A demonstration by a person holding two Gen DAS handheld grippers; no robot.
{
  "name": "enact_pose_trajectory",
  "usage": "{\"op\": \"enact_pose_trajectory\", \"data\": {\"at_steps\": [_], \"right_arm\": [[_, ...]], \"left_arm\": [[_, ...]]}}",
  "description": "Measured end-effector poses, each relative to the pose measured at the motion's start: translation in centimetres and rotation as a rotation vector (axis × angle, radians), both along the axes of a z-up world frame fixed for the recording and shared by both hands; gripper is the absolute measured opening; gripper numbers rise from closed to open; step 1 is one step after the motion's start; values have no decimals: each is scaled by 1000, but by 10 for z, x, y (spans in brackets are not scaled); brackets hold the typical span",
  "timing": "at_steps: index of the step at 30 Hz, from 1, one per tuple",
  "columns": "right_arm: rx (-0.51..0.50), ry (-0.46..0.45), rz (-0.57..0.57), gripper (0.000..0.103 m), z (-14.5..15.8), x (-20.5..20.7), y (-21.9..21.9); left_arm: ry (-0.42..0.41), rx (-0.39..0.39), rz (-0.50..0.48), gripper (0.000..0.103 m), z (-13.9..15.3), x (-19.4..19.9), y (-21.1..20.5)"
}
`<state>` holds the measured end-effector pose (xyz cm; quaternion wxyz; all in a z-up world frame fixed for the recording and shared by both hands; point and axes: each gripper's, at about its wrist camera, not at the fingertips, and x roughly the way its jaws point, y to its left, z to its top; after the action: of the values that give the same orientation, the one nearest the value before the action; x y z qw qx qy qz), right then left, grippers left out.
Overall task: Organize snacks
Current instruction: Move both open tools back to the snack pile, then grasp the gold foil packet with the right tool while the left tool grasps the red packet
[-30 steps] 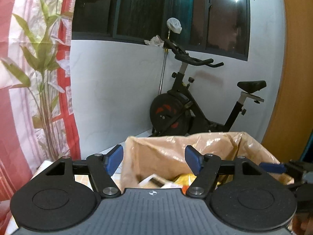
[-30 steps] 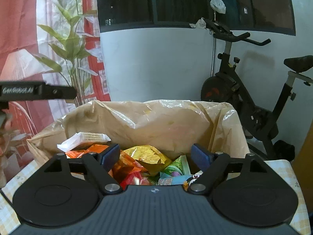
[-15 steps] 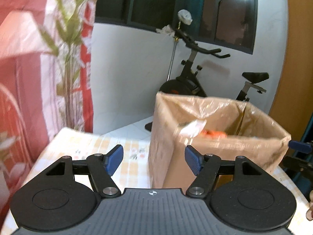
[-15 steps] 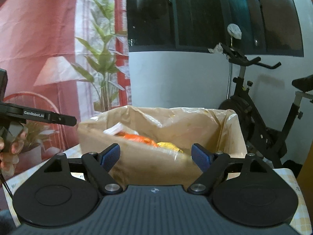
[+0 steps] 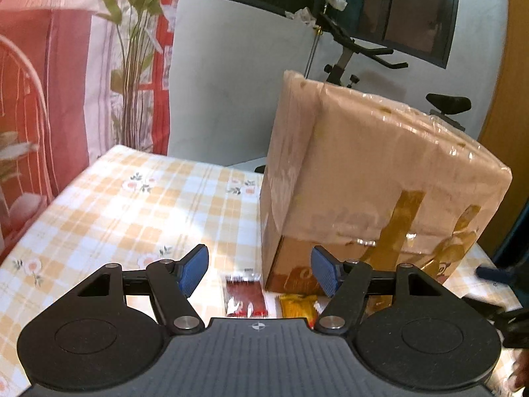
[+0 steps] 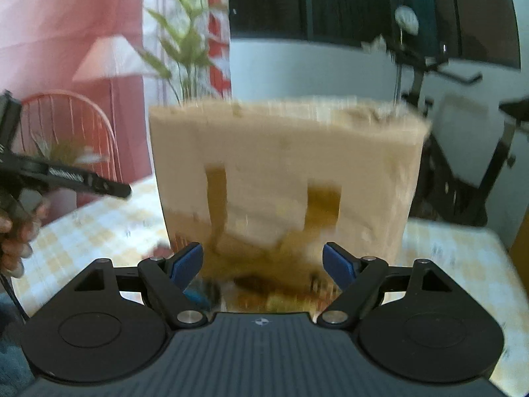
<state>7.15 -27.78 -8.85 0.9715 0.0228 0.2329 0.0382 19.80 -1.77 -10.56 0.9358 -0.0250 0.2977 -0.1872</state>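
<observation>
While the cardboard box [image 5: 380, 178] stood upright on the checked desk [image 5: 132, 205], w/ a red packet [image 5: 245, 294] & a yellow packet [image 5: 297, 306] lying just in front, left gripper [image 5: 259, 273] & right gripper [image 6: 264, 266] fingers were apart, gripping nothing.

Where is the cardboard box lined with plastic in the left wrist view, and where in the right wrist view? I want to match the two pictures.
Left wrist view: the cardboard box fills the right half, seen from a corner, standing on the checked tablecloth.
Right wrist view: the same box stands in the centre, blurred, facing the camera front-on.
Shared landmark: the exercise bike behind the box, against the white wall.
</observation>
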Motion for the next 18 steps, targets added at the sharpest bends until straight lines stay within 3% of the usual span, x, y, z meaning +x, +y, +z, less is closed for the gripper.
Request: {"op": "enact_pose_trajectory", "data": {"at_steps": [10, 13, 18], "right_arm": [[39, 267, -98, 81, -74, 42, -2], [66, 289, -134, 81, -82, 52, -5], [24, 275, -140, 82, -87, 62, 5]], "left_arm": [[8, -4, 55, 70, -14, -11, 1], [12, 5, 65, 70, -18, -15, 0], [28, 10, 81, 70, -25, -18, 0]]}}
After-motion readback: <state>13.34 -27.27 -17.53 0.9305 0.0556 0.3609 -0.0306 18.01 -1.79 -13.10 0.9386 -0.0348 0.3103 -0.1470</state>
